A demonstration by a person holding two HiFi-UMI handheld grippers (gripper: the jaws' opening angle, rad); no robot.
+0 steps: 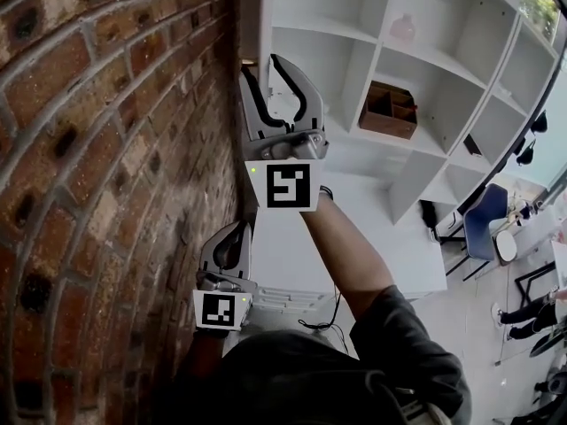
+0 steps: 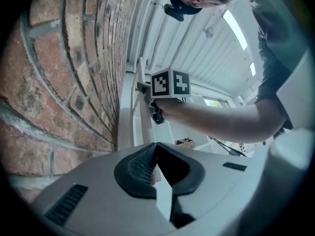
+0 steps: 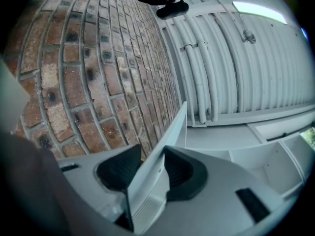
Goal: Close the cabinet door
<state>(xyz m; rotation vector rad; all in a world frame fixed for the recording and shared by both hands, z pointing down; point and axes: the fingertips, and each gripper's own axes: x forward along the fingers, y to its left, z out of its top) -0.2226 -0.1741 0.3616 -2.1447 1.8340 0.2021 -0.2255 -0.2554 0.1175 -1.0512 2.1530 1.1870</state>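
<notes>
— Where are your hands, nearest first?
— My left gripper (image 1: 239, 230) sits low and close to my body. It is tipped slightly upward, with its marker cube facing me. Its jaws are clenched on the thin white edge of the cabinet door (image 3: 165, 141).
— And the other one?
— My right gripper (image 1: 262, 65) is higher and further out. My bare forearm (image 1: 344, 242) stretches up and away from me, and the gripper points steeply upward. Its pads are clamped on the same door edge, one on each face.
— Where does the door stand?
— It is swung open, edge-on to me, just beside the brick wall (image 1: 106, 149) on my left.
— What lies beyond it?
— The white shelf unit (image 1: 461, 51) has a wooden box (image 1: 390, 109) in one compartment. A blue chair (image 1: 483, 224) stands past its far end.
</notes>
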